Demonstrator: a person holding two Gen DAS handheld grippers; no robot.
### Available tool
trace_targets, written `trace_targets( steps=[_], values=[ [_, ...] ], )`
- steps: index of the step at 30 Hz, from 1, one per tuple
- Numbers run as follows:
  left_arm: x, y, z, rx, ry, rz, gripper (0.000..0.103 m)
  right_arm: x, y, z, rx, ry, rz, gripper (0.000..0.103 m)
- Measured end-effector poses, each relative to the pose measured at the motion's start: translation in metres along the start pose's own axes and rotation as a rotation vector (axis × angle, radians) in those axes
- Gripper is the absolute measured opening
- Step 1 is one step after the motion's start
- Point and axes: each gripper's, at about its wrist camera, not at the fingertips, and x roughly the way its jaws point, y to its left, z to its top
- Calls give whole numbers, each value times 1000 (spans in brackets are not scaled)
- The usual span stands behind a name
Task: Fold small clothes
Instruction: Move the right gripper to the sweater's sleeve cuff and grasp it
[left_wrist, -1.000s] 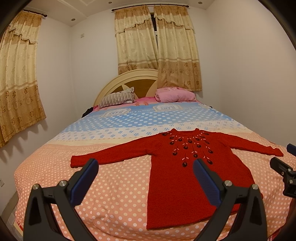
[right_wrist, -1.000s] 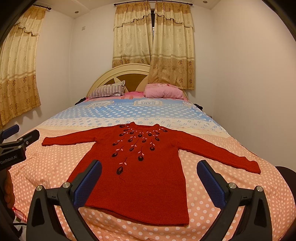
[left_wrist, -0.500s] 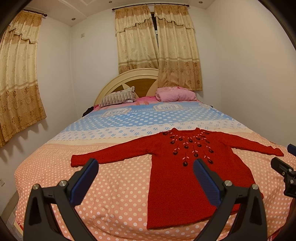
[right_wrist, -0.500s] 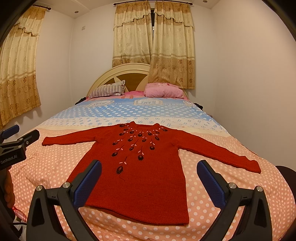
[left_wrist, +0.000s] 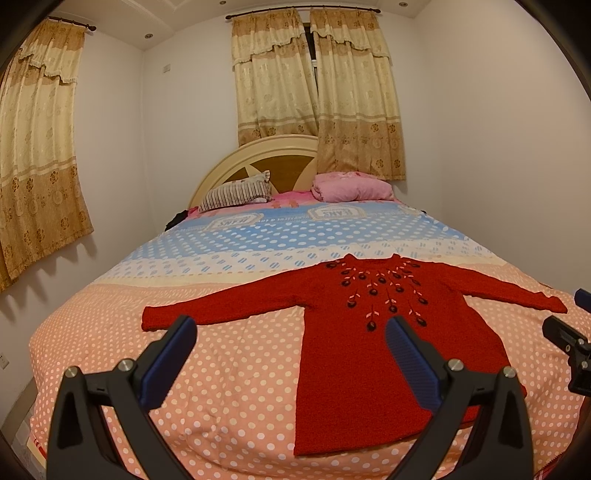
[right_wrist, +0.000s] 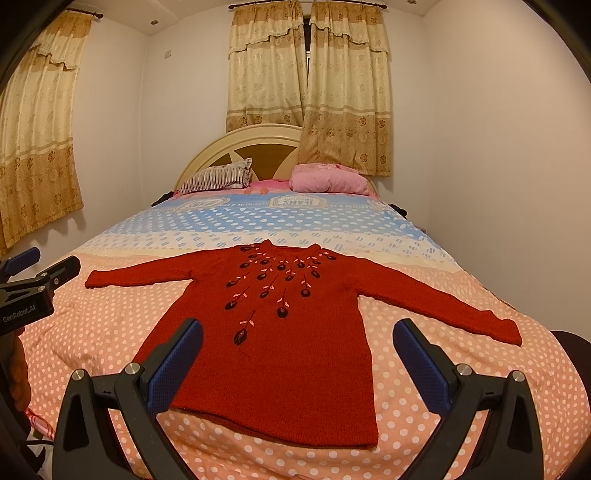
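A small red knitted sweater (left_wrist: 354, 332) with dark flower embroidery lies flat, front up, sleeves spread wide, on the polka-dot bedspread (left_wrist: 229, 369). It also shows in the right wrist view (right_wrist: 288, 354). My left gripper (left_wrist: 290, 354) is open and empty, held above the near edge of the bed, left of the sweater's body. My right gripper (right_wrist: 297, 358) is open and empty, held above the sweater's hem. Each gripper shows at the edge of the other's view, the right one (left_wrist: 569, 339) and the left one (right_wrist: 33, 280).
A striped pillow (left_wrist: 236, 192) and a pink pillow (left_wrist: 351, 186) lie at the curved headboard (left_wrist: 258, 155). Walls flank the bed on both sides. Curtains (left_wrist: 317, 92) hang behind the headboard and on the left wall (left_wrist: 37, 147).
Both grippers have barely shifted. The sweater lies as before.
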Motion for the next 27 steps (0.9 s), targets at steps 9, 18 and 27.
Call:
trace_targets(
  steps=[9, 18, 27],
  values=[
    [5, -3, -1, 0, 13, -2, 103, 3, -3, 3, -1, 9, 3, 102],
    [21, -13, -8, 23, 50, -13, 103, 23, -13, 2, 6, 51, 11, 102],
    [57, -34, 0, 73, 72, -37, 103, 61, -59, 4, 63, 121, -46, 102]
  ],
)
